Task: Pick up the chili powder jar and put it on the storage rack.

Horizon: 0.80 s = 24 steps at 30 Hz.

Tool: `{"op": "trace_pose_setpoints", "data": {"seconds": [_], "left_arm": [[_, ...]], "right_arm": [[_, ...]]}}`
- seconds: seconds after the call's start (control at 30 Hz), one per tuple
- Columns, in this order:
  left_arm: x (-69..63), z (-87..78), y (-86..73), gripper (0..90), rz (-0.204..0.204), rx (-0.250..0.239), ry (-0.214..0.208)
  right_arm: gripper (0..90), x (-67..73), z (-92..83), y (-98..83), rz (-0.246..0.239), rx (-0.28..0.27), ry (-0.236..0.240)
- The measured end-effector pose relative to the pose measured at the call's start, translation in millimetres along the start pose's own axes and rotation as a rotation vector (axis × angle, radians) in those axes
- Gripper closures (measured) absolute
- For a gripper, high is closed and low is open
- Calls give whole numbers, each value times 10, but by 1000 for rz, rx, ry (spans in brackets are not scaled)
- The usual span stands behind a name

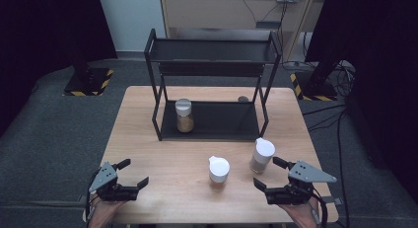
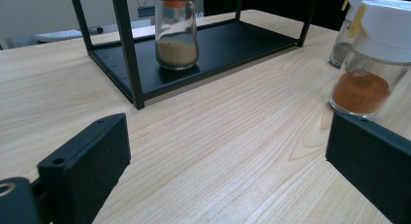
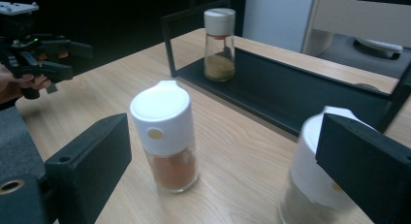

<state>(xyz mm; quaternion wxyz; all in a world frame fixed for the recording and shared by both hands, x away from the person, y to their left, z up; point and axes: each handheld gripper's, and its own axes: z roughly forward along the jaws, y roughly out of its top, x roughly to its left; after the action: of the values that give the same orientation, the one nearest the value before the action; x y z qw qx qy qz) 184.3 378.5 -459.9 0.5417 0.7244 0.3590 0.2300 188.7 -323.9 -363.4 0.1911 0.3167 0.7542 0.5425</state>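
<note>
The right gripper (image 1: 266, 174) rests low at the near right of the tabletop (image 1: 148, 134), jaws spread wide and holding nothing. Just beside it stands the pale-spice jar (image 1: 261, 156); a little farther left is the orange-spice jar (image 1: 219, 172), clear glass with a white flip cap. The left gripper (image 1: 134, 172) sits at the near left, jaws likewise apart and empty. A third jar (image 1: 185, 115), holding tan powder, stands on the bottom shelf of the black rack (image 1: 212, 120). Three jars, one rack; no readable labels.
</note>
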Motion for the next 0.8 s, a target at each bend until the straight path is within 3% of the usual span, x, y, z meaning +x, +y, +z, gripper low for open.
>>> {"op": "trace_pose_setpoints", "data": {"seconds": [0.33,0.8], "left_arm": [[2,9,5,12,2,5,-6],[6,13,7,12,2,8,-13]], "right_arm": [[60,60,325,137,-21,22,72],[62,111,696,226,-16,54,120]]}}
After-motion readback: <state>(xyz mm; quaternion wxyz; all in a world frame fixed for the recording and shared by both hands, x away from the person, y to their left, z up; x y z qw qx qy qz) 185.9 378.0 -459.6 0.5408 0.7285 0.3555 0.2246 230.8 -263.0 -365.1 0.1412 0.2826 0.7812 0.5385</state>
